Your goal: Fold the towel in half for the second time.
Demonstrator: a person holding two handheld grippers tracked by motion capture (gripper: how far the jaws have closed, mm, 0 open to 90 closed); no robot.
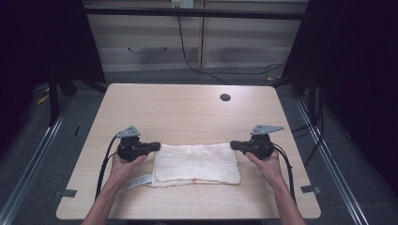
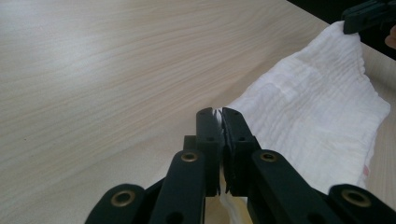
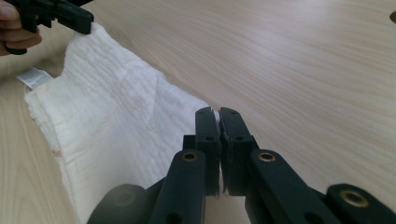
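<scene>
Left gripper [image 1: 157,146]: I had it clamped on the towel's [image 1: 197,163] far left corner.
Right gripper [image 1: 233,145]: I had it pinching the far right corner.
Towel: folded, flat on the table [image 1: 187,108].

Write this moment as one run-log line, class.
left gripper: shut on towel corner | right gripper: shut on opposite corner | towel: folded, flat on table
</scene>
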